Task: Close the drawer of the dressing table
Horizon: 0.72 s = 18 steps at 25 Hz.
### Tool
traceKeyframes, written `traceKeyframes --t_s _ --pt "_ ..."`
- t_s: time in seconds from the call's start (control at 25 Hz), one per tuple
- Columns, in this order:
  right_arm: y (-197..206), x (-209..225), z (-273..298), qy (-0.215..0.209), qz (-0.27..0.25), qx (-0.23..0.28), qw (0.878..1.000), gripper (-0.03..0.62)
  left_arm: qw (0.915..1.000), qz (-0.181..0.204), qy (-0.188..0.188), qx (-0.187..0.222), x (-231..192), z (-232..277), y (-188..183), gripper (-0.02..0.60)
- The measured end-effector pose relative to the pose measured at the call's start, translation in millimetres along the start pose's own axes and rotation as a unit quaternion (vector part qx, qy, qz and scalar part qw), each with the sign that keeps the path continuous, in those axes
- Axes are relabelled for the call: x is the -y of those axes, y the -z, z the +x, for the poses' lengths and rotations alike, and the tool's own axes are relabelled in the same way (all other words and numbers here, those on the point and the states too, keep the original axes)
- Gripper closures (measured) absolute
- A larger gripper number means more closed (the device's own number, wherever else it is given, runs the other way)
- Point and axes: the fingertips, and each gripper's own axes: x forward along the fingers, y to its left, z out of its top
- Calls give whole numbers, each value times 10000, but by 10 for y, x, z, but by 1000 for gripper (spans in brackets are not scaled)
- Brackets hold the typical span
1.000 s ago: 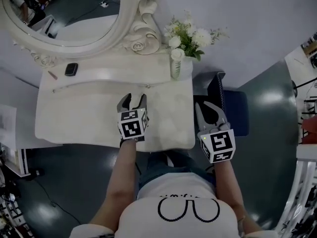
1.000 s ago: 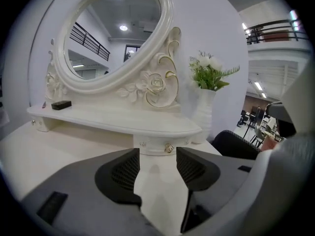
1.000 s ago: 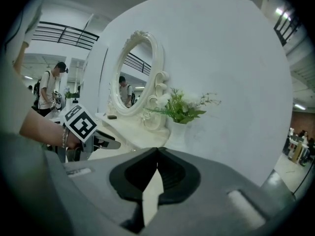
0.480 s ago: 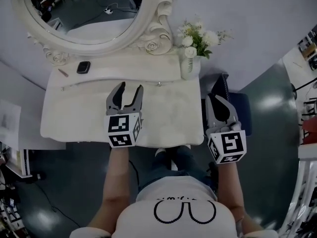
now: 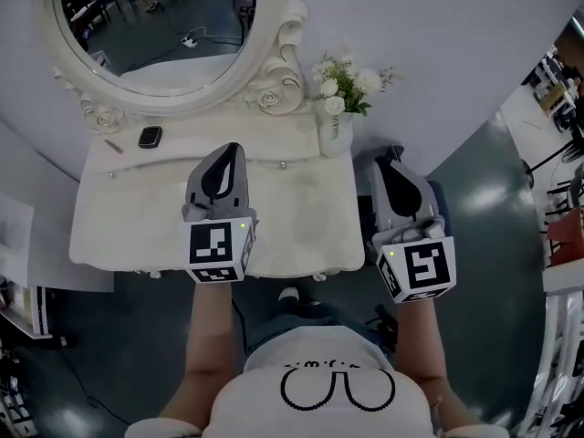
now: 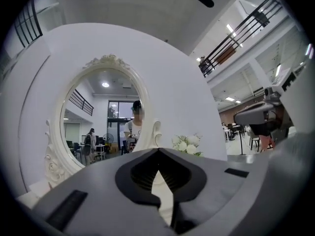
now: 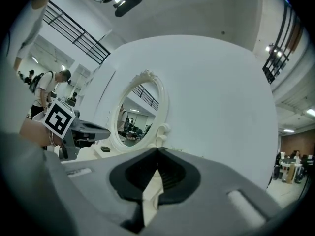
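The drawer [image 5: 292, 267] runs along the near edge of the white table [image 5: 301, 208], low down between the two tongs. It looks pushed in. The left tongs [image 5: 228, 151] are shut tight above the table and hold nothing. The right tongs [image 5: 391, 162] are shut and empty too, just off the table's side. Past the left tongs stands a big round mirror [image 5: 155, 26]. Further back, between the two tongs, are white flowers [image 5: 345, 80]. The floor [image 5: 493, 199] is shiny grey.
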Motion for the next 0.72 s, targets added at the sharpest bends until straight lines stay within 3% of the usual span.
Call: traceKeyframes --t_s 0.72 --pt "-455 344 -107 79 30 585 9983 591 9977 111 -184 639 155 -179 -770 583"
